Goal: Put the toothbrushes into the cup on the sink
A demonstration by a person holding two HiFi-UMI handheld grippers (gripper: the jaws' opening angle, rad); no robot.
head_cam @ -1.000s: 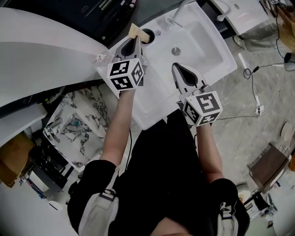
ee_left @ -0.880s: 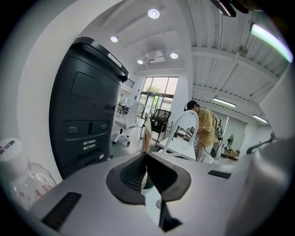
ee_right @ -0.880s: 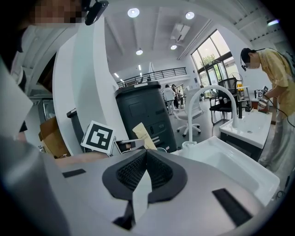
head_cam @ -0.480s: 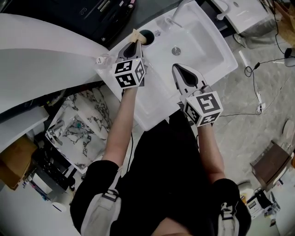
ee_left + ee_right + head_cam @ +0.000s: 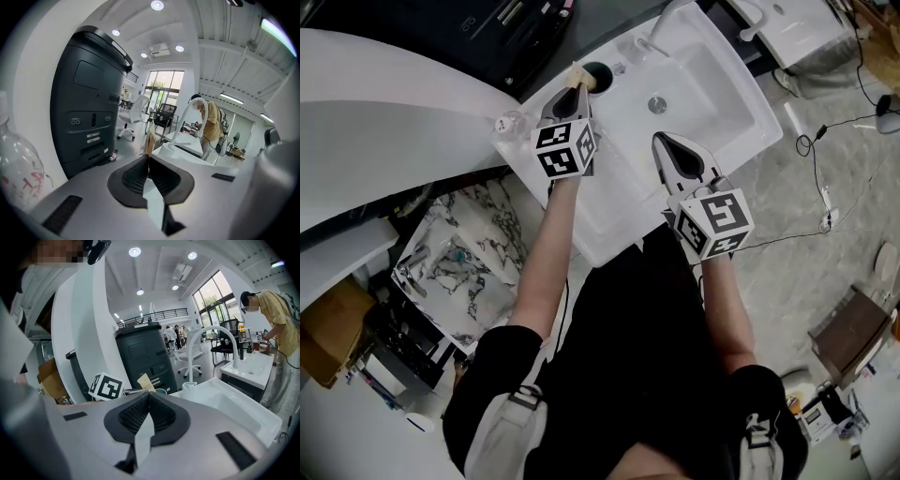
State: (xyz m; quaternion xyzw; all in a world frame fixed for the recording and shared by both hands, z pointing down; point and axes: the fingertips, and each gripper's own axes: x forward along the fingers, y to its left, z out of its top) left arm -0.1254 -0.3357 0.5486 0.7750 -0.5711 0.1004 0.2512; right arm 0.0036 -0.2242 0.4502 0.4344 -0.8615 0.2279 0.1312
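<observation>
Pads (image 5: 132,177) of ribbed black rubber line the left gripper (image 5: 148,156), whose jaws are clamped on a thin, pale tan toothbrush (image 5: 149,141). Only its flat, wedge-like end shows, sticking up past the jaw tips. From the head view that end (image 5: 577,71) lies at the left edge of a dark, round-mouthed cup (image 5: 600,72) standing on the back left corner of the glossy white rectangular sink (image 5: 727,89). Whether brush and cup touch cannot be told. The right gripper (image 5: 149,394) has its jaws pressed together with nothing between them, and it hangs over the sink's front part (image 5: 661,140), well apart from the cup. A clear, rounded plastic bottle (image 5: 18,164) with red print stands just left of the left gripper, before a tall dark grey cabinet (image 5: 89,103).
</observation>
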